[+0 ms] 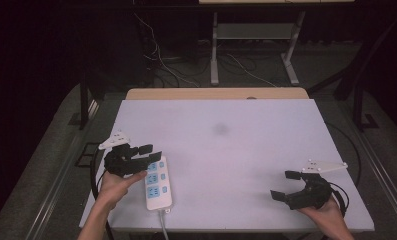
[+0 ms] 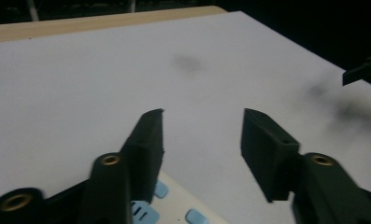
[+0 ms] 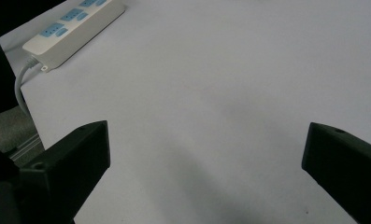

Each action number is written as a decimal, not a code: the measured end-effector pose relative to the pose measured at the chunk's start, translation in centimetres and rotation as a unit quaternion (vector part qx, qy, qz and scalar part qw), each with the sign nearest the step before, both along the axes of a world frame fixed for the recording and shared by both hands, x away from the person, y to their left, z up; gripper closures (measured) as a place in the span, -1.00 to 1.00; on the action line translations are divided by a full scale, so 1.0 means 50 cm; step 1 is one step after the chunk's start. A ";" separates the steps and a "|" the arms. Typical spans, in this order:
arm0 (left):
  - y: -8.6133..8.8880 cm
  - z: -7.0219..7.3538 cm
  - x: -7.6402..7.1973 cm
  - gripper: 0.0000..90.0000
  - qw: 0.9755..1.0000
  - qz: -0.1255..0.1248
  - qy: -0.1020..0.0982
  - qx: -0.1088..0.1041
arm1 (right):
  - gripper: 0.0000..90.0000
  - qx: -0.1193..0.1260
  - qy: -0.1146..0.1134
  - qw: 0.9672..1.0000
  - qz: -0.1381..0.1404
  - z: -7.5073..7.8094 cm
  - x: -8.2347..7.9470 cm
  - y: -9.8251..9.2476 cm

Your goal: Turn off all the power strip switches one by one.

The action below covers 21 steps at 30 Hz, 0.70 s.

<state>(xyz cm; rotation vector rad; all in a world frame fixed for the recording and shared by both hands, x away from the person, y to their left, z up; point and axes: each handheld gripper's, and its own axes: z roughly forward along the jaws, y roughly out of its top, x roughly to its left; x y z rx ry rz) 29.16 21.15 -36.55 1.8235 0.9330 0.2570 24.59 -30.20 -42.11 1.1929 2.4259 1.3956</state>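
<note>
Lower left of the high view, the left gripper hovers over the top end of the white power strip, jaws apart and gripping nothing — so the strip lies flat near the table front edge, not yet taken. Lower right, the right gripper hangs wide open, well apart from it — everything is left to do.

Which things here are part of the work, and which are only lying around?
Part of the work:
power strip
left gripper, open above it
right gripper, open

Only around:
white table
dark smudge
cables on the floor
</note>
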 end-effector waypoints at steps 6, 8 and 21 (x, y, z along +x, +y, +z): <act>-0.012 -0.012 -0.025 -0.62 0.999 -0.011 -0.011 -0.030 | -0.98 0.013 0.000 1.000 -0.001 -0.001 -0.003 -0.002; -0.023 -0.019 -0.032 -0.82 1.000 -0.009 -0.008 -0.018 | -0.98 0.015 0.000 1.000 -0.003 0.000 -0.004 -0.002; -0.049 -0.089 -0.061 -1.00 0.999 -0.053 0.009 -0.008 | -0.98 0.027 -0.001 1.000 -0.004 0.000 -0.017 -0.001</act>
